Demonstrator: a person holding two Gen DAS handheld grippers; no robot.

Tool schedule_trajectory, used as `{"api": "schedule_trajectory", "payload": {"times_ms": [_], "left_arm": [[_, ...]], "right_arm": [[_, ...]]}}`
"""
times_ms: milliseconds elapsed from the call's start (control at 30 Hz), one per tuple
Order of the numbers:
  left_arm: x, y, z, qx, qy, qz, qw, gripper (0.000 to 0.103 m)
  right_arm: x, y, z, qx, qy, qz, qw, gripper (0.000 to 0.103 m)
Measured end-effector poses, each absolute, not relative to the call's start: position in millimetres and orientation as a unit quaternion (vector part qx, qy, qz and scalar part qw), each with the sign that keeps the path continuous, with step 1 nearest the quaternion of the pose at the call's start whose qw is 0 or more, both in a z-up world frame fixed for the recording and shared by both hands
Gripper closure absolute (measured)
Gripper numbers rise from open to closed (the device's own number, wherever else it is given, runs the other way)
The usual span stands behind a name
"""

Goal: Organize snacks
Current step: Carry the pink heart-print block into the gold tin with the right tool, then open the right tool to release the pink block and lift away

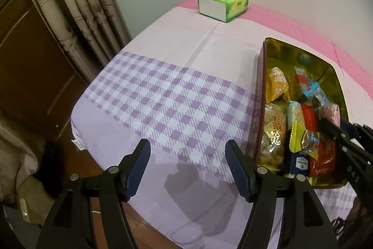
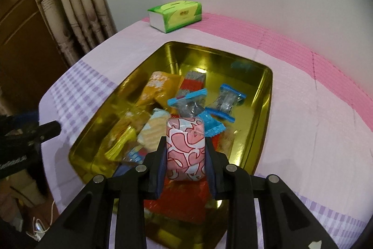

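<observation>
Checked purple tablecloth (image 1: 163, 104) — right gripper (image 2: 185, 151) pinches a pink-patterned snack (image 2: 185, 148) over the gold tin (image 2: 263, 132); left gripper (image 1: 186, 167) spread, idle — next, probably release it inside

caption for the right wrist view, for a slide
Right gripper holds a pink snack over the gold tin.

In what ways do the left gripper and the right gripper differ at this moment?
The left gripper is open and holds nothing; the right gripper is shut on the pink patterned snack. The left gripper is over the checked tablecloth, beside the gold tin; the right gripper is above the tin's near end, over the other snacks. Both have black frames and blue finger pads.
</observation>
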State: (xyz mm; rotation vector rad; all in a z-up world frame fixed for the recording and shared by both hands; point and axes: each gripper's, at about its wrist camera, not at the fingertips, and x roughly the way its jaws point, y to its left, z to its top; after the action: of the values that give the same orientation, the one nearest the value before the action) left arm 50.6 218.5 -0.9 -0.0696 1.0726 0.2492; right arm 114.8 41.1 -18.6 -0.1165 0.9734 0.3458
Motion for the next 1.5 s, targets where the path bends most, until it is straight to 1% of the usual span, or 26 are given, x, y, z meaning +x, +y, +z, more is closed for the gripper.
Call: {"api": "schedule_trajectory", "payload": {"times_ms": [400, 967, 1167, 1233, 1267, 1333, 1400, 1500], "left_arm": [[50, 219, -1, -0.034, 0.509, 0.116, 0.852, 0.036], [29, 203, 2, -0.022, 0.508, 0.104, 0.855, 0.036], [22, 196, 4, -0.016, 0.508, 0.093, 0.856, 0.036], [20, 196, 5, -0.016, 0.507, 0.091, 0.857, 0.036], [20, 195, 6, -0.015, 0.506, 0.092, 0.858, 0.036], [19, 195, 7, -0.014, 0.504, 0.091, 0.859, 0.036], [19, 193, 7, -0.008, 0.502, 0.089, 0.860, 0.036], [18, 187, 8, 0.006, 0.501, 0.084, 0.861, 0.036]], "right_arm": [[136, 39, -25, -0.054, 0.465, 0.127, 0.875, 0.076], [132, 38, -23, -0.040, 0.464, 0.123, 0.876, 0.074], [120, 37, -12, -0.029, 0.455, 0.125, 0.881, 0.061], [115, 36, -7, -0.027, 0.452, 0.124, 0.883, 0.051], [112, 35, -4, -0.027, 0.449, 0.122, 0.885, 0.049], [104, 34, 4, -0.026, 0.442, 0.119, 0.889, 0.038], [93, 32, 12, -0.026, 0.436, 0.114, 0.892, 0.032], [79, 28, 22, -0.027, 0.429, 0.100, 0.897, 0.017]]}}
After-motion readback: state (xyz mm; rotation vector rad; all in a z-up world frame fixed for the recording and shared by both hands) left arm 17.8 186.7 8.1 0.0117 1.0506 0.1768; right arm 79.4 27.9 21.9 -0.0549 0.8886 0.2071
